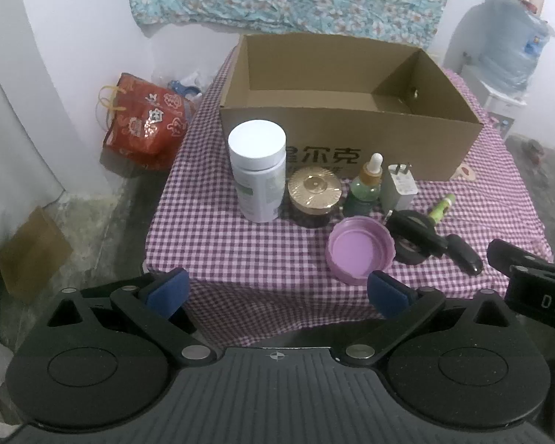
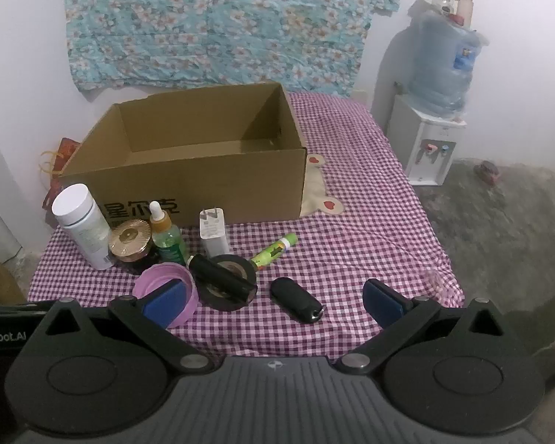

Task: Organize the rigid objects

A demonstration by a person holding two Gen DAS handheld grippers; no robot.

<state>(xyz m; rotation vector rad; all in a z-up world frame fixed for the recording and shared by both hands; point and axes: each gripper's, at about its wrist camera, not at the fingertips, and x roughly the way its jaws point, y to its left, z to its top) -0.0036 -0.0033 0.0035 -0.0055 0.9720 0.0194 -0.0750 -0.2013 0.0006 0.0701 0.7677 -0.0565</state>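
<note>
Dim, soft indoor light with a cool cast; shadows are faint and short. Fisheye bending curves the edges, corners vignette dark, and the floor at right looks smeared and grainy.

Not much readable text here tbh. The cardboard box (image 2: 203, 181) has big black Chinese characters printed on its front wall, looks like "星尔克", with a smaller line under them that's hidden behind the stuff in front. The left gripper's body (image 2: 3, 336) says "Robot.AI" in white at the edge of the right wrist view. The right gripper's body (image 1: 544, 301) shows "DAS", cut off by the frame. The white bottle's (image 1: 257, 174) label is too blurry.
</note>
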